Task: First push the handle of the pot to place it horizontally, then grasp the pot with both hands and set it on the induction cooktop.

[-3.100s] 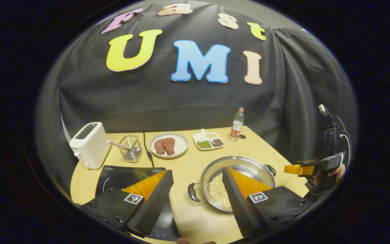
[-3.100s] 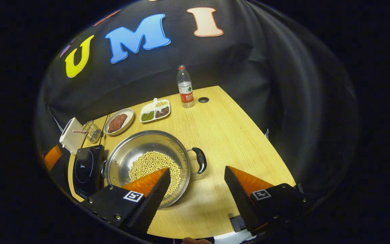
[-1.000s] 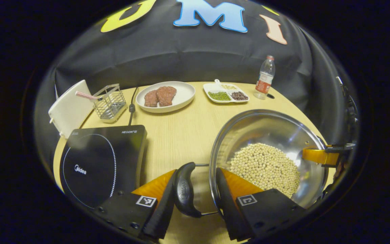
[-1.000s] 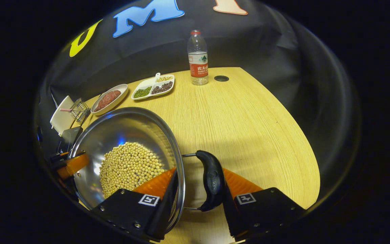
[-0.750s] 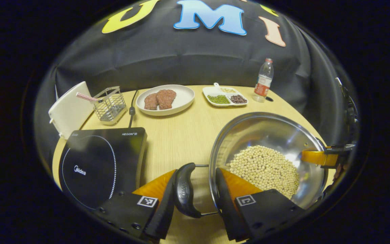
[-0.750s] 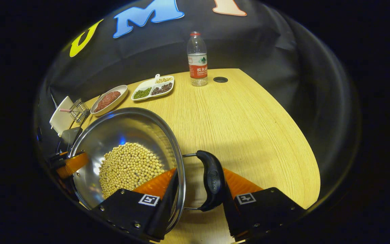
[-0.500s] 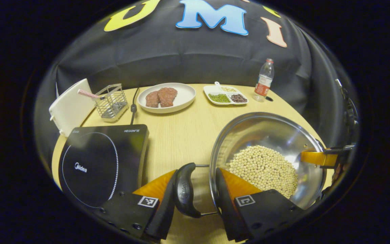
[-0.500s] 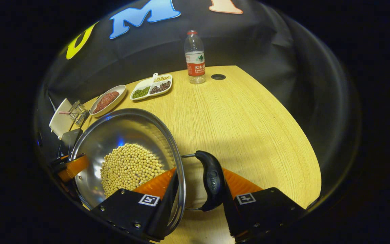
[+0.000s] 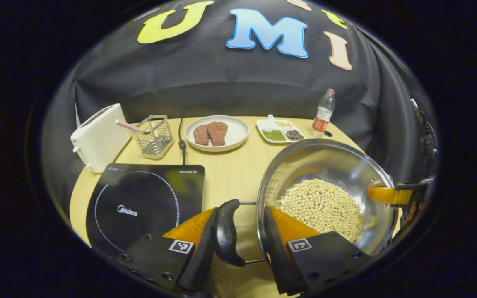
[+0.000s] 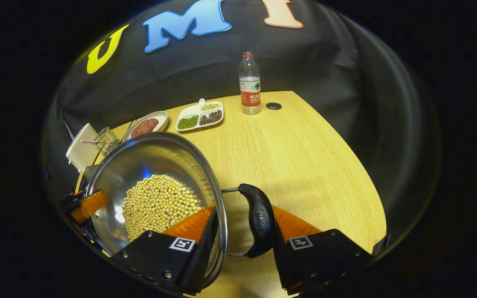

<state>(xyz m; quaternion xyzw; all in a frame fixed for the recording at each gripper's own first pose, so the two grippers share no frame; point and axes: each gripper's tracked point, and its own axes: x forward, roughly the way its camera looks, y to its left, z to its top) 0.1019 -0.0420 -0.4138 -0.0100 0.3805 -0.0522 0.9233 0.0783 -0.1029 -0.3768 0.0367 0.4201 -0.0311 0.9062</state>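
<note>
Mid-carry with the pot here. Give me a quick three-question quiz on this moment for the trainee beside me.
1. True or false: the pot holds pale beans.
2. What does each gripper clamp? A) the bare rim alone B) a black side handle together with the pot wall C) the bottle
3. In the left gripper view, what lies left of the pot, where it must go?

Key:
1. True.
2. B: the left gripper has one finger outside its handle and one inside the pot; the right gripper does likewise on its handle.
3. The cooktop, its surface bare.
</note>
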